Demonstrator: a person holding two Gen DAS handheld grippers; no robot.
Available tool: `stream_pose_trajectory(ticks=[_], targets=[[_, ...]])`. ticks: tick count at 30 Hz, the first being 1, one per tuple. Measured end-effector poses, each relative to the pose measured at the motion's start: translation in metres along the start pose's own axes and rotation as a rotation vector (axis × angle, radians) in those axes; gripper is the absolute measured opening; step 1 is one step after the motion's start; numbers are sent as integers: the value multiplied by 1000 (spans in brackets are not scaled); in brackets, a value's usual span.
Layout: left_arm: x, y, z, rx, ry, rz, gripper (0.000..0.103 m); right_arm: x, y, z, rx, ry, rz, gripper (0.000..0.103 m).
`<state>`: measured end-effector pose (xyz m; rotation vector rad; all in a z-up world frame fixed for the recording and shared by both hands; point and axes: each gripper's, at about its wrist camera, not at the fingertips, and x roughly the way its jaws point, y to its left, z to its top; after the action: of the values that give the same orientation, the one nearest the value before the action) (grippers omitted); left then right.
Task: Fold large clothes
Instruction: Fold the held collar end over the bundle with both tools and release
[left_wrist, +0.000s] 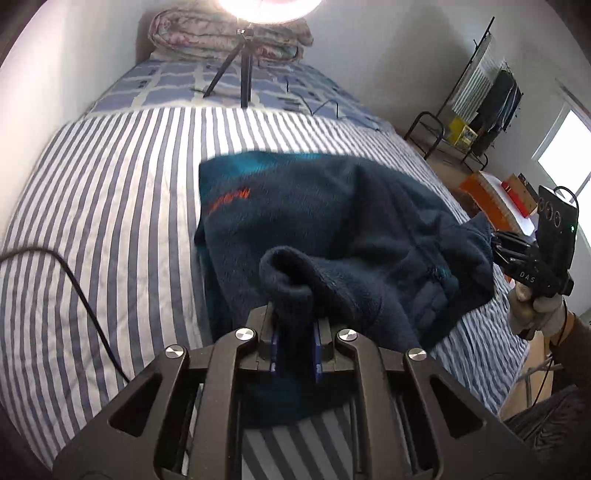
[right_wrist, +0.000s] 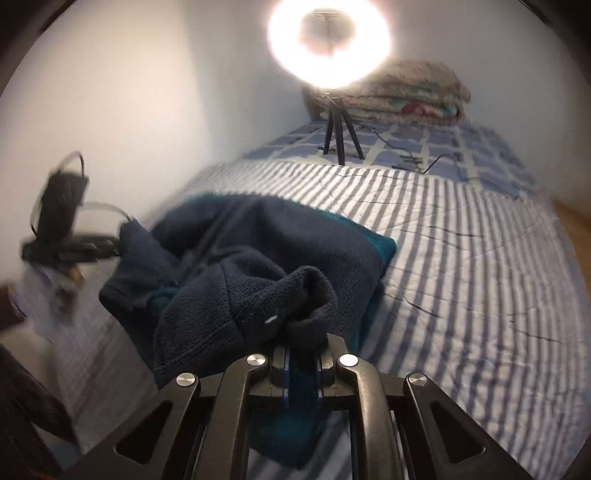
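Two grippers: both were seen clamped on one dark blue fleece garment (left_wrist: 332, 229), which was held up by its near edge above the striped bedspread (left_wrist: 110, 206).
Left gripper (left_wrist: 295, 343): its fingers were closed together on a rolled fold of fleece, bunched just ahead of the fingertips.
Garment: its far part, with teal trim and orange lettering, was draped on the bedspread well beyond the fingers; the near part was lifted and rumpled between the two grippers.
Right gripper (right_wrist: 302, 363): its pads were pinched on another bunched fold, right at the fingertips.
Far beyond the fingers: a ring light (right_wrist: 328, 44) on a tripod and a folded quilt (right_wrist: 413, 92) were seen.
Progress: judged early; no flat, finished fold was visible.
Left to do: the held edge was probably to be carried over, laid flat, smoothed.
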<state>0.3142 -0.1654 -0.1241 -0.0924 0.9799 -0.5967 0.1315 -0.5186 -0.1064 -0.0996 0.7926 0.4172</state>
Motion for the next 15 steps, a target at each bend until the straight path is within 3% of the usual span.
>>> stream_pose_trajectory(ticks=[3,6,8,10,12,13,15], targets=[[-10,2,-12,-5,0,24,16,-8,9,-9,-58,18,-86,26],[-29,10,-24,-41,11,1,24,-22,11,-17,-95,44,-136,26],[-43,19,-27,-97,1,-31,30,-36,4,-20,-43,53,-128,30],[-57,34,-27,-209,-26,-86,54,-50,-6,-22,53,39,-65,39],[-64,51,-25,-350,-50,-179,66,-64,-20,-21,220,-1,59,49],[-63,60,-23,-438,-50,-235,69,-64,-23,-21,273,-6,100,64],[-55,78,-23,-629,-55,-323,69,-57,-33,-20,429,-11,218,77]])
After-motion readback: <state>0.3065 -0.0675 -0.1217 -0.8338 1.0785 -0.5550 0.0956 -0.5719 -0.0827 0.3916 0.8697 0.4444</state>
